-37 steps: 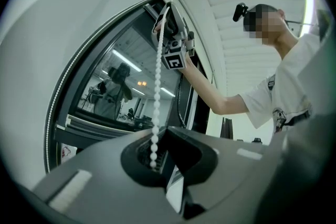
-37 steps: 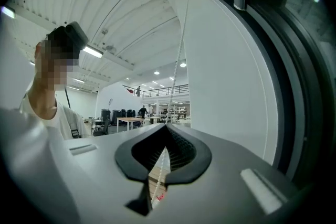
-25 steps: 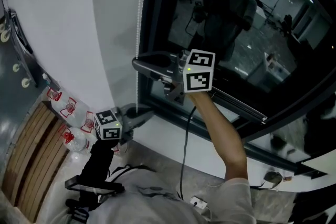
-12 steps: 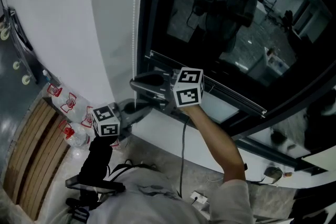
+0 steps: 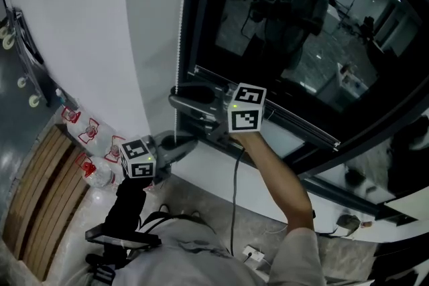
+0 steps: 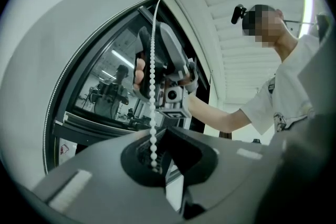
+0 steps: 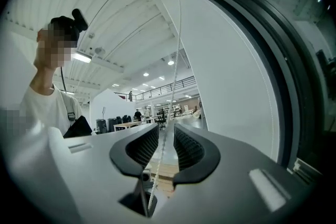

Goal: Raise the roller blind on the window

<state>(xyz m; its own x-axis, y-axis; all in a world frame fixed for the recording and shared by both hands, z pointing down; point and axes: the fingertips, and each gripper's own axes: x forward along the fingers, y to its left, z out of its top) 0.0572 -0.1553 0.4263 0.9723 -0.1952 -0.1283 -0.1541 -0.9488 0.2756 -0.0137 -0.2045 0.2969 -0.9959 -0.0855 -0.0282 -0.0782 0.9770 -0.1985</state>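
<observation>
From the head view, the window (image 5: pixel 348 57) is dark glass that mirrors the person holding the tools, and the bead chain (image 5: pixel 179 23) of the roller blind hangs straight down along the left edge of the window frame, just beside a white wall (image 5: pixel 80 30). The blind's cloth cannot be made out here. The right hand-held gripper (image 5: pixel 177 97) reaches level across to the chain from the right, and the left hand-held gripper (image 5: pixel 192 141) meets the same chain lower down, close under the right one. Plastic bottles (image 5: pixel 87 138) with red labels lie on the floor by the wall, next to wooden slats (image 5: pixel 37 201). In the left gripper view, the chain (image 6: pixel 153 76) drops from above into the left hand-held gripper (image 6: pixel 159 132), whose jaws are closed together with the beads pinched between them. Above it, the right hand-held gripper (image 6: pixel 149 73) sits at the same chain in front of the glass. In the right gripper view, the chain (image 7: pixel 178 50) runs up past the wall and passes down through the right hand-held gripper (image 7: pixel 167 129). Its jaws have just been opening and now stand a narrow way apart, with the chain running loose in the gap and neither ribbed pad (image 7: pixel 144 148) pressing on it.
</observation>
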